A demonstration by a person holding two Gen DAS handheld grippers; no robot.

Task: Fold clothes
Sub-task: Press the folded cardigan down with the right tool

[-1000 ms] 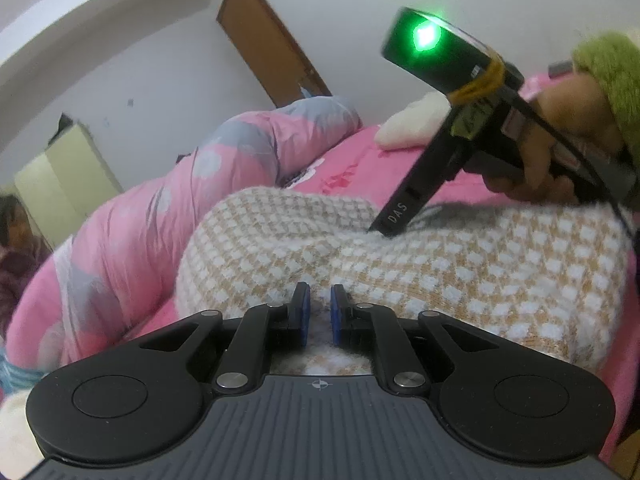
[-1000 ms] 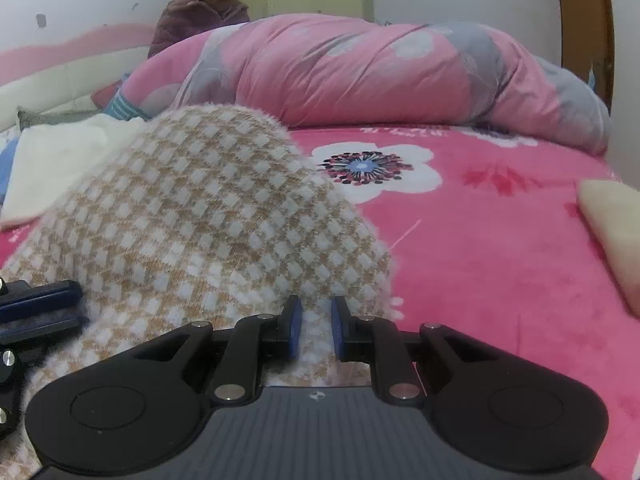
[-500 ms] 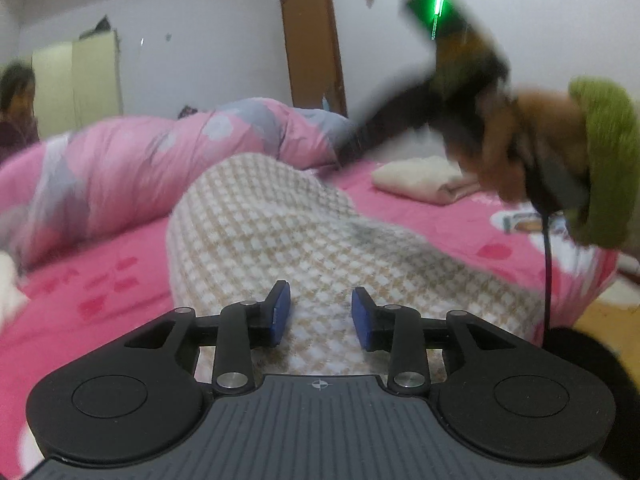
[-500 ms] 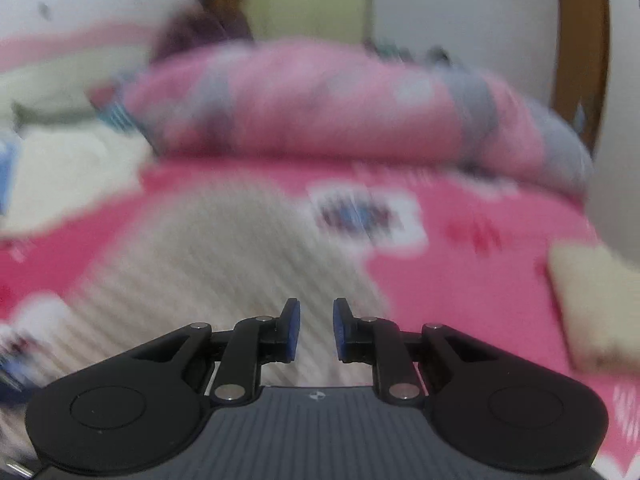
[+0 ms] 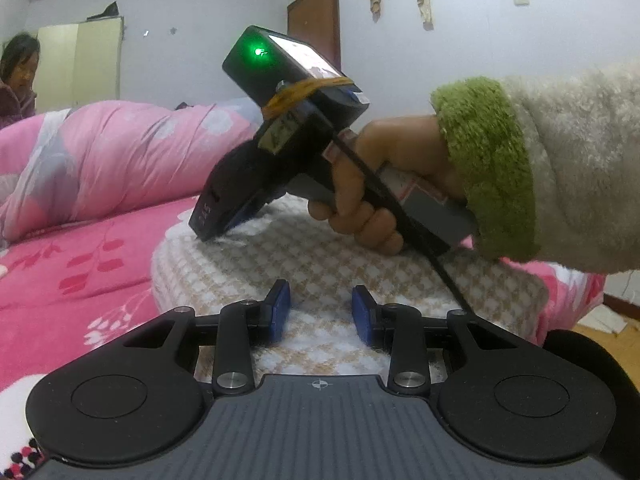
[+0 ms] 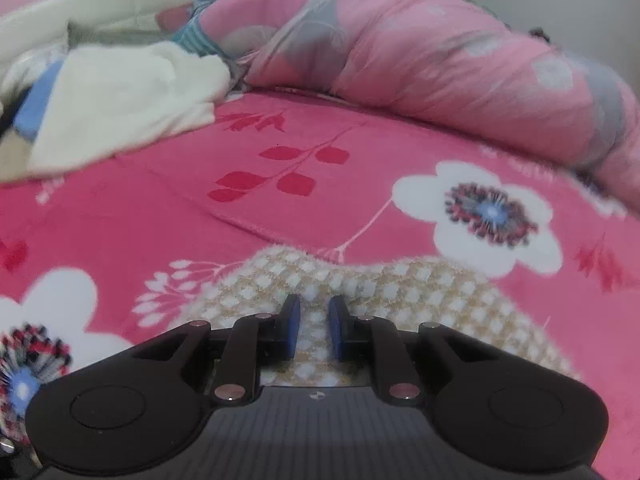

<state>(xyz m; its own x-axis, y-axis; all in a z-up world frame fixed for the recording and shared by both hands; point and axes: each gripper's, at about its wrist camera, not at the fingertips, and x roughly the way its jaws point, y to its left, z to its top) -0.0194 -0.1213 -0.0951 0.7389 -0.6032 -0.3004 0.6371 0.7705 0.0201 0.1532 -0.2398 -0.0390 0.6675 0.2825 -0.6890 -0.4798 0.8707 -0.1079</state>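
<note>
Mid-fold, by the look of it: a checked sweater [image 5: 320, 256] bunched in a rounded hump on the pink bed [image 5: 80, 264], near the front edge and well short of the rolled quilt [image 5: 120, 160].

Right gripper [image 6: 313, 312], held in a hand [image 5: 372, 184], nearly closed, with knit filling the narrow gap between the pads; seemingly a pinch of the sweater's far edge, tip pressed into the top of the hump.

Left gripper [image 5: 320, 312] part-way open, having just been opening; pads apart over the near edge, knit below and between them but not pressed, so nothing held.

To do this step well:
- Keep the right pinch firm and steady while setting the left.
- Lower the left gripper until the pads straddle the full thickness of the near edge, then close on a deep bite; fluffy, stretchy knit probably slips out of a shallow one.
- Take hold level with the right pinch, so that the fold line runs straight.
- Lift both sides together, only high enough to clear the hump, and lay the layer down flat rather than dropping it.
- Mind the black cable [image 5: 400, 216] trailing from the right gripper toward the left one; keep it out of the pads.
</note>
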